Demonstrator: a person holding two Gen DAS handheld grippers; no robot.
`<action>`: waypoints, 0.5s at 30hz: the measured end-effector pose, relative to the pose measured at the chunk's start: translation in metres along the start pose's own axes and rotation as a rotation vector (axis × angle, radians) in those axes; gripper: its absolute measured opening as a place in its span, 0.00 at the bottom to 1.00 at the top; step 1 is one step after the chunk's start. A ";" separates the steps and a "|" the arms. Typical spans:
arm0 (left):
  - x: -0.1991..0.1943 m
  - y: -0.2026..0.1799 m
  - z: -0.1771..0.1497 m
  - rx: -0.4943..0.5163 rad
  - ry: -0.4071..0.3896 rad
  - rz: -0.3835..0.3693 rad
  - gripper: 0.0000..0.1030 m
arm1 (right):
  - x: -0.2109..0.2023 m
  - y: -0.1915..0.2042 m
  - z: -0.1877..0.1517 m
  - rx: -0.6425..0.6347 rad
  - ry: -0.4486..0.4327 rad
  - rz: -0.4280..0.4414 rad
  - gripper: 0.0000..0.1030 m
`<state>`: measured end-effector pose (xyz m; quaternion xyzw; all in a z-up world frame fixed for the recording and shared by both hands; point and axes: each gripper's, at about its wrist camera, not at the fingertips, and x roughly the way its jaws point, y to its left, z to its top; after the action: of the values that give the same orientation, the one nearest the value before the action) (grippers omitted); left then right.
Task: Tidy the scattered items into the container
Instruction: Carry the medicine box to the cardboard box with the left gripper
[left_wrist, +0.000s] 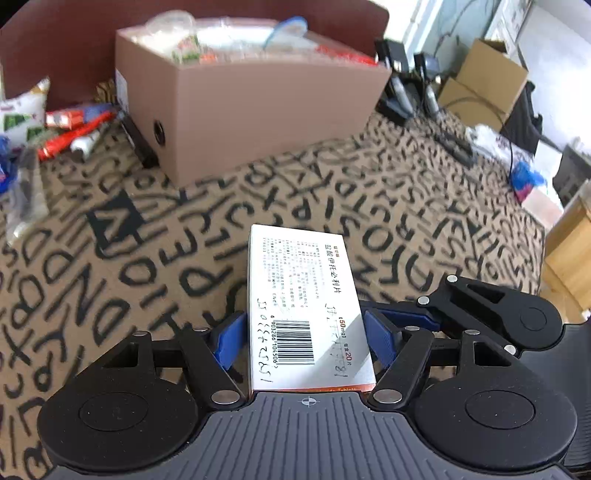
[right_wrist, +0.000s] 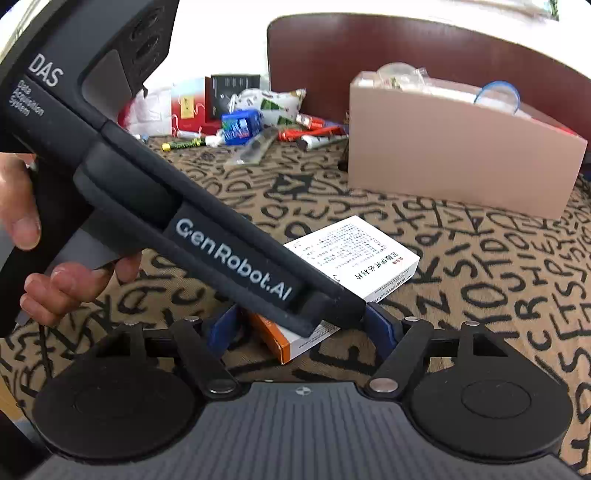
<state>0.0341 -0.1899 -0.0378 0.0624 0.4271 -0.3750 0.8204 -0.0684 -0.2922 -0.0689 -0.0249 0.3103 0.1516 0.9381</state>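
A white medicine box with a barcode (left_wrist: 306, 306) lies between the blue pads of my left gripper (left_wrist: 304, 338), which is shut on it above the lettered cloth. The same box shows in the right wrist view (right_wrist: 354, 254), partly hidden by the left gripper's black body (right_wrist: 207, 240). My right gripper (right_wrist: 299, 332) is open just behind it, its pads apart and holding nothing. A brown cardboard container (left_wrist: 251, 99) stands ahead, holding several packets. It also shows in the right wrist view (right_wrist: 461, 147).
Scattered items lie left of the container: red tubes (left_wrist: 70, 133), a white snack bag (right_wrist: 273, 103), a blue packet (right_wrist: 240, 125), a red box (right_wrist: 188, 107). A dark red chair back (right_wrist: 406, 51) stands behind. Cardboard boxes (left_wrist: 484, 81) and cables lie at the right.
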 end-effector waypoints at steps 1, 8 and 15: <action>-0.007 -0.002 0.004 0.009 -0.022 0.008 0.74 | -0.003 0.001 0.004 -0.010 -0.014 -0.004 0.75; -0.049 -0.018 0.055 0.094 -0.183 0.060 0.74 | -0.030 -0.001 0.044 -0.051 -0.172 -0.053 0.75; -0.054 -0.023 0.128 0.176 -0.246 0.090 0.74 | -0.032 -0.028 0.096 -0.014 -0.316 -0.099 0.75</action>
<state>0.0832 -0.2304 0.0877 0.1065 0.2857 -0.3788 0.8738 -0.0294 -0.3138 0.0264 -0.0226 0.1561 0.1095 0.9814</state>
